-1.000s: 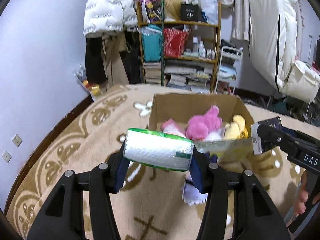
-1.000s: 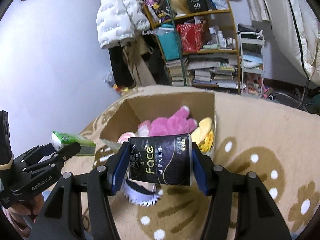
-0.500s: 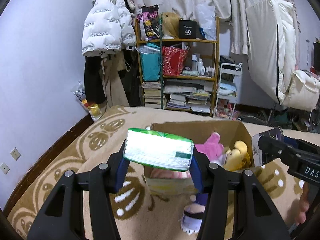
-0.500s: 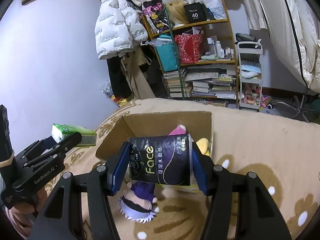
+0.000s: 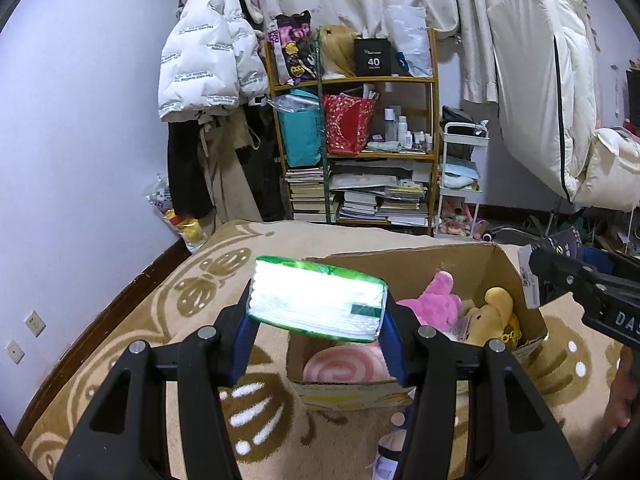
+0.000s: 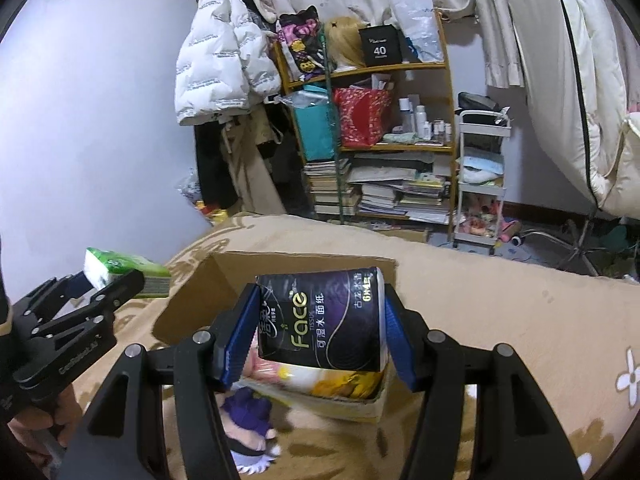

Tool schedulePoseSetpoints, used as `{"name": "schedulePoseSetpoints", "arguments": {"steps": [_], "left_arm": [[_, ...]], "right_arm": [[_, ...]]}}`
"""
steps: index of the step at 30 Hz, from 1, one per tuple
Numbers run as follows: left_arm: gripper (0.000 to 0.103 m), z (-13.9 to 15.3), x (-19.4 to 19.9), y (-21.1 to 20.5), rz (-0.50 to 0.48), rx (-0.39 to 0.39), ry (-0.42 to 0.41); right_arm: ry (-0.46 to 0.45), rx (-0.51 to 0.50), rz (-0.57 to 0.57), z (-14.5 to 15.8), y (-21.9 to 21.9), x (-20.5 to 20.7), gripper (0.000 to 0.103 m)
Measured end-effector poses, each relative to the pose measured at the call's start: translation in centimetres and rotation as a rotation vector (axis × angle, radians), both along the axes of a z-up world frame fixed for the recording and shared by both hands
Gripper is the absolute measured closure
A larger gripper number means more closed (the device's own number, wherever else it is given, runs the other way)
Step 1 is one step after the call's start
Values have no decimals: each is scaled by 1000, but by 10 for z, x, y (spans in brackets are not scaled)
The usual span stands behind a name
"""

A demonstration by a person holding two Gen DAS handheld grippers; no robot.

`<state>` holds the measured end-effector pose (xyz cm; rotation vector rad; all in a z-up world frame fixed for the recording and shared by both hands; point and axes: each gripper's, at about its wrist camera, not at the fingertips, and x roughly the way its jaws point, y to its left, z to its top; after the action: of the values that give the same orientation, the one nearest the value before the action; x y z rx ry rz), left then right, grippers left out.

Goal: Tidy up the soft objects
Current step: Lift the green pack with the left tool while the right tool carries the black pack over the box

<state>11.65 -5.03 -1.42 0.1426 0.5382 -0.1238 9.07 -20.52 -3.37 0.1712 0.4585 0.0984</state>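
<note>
The left gripper is clamping a green-wrapped pack of tissues, holding it in the air above the near left corner of an open cardboard box on a patterned rug. The right gripper is squeezing a black pack of tissue over the same box. Inside are lying a pink plush toy and a yellow plush toy.

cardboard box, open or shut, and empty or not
Open and not empty: the cardboard box has no closed top, and a pink plush and yellow plush lie inside.
</note>
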Motion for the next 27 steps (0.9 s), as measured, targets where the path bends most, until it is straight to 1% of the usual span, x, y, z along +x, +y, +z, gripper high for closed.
{"name": "schedulePoseSetpoints", "arguments": {"steps": [6,13,27], "left_arm": [[51,-8,10,-5,-3,17,7],[51,-13,18,-4,-2,7,23],[50,-23,27,-8,-24,6,56]], "right_arm": [[29,-19,-43,-7,-7,12,40],[54,-33,-67,-13,-12,21,40],[80,-77,-71,-19,-6,27,40]]}}
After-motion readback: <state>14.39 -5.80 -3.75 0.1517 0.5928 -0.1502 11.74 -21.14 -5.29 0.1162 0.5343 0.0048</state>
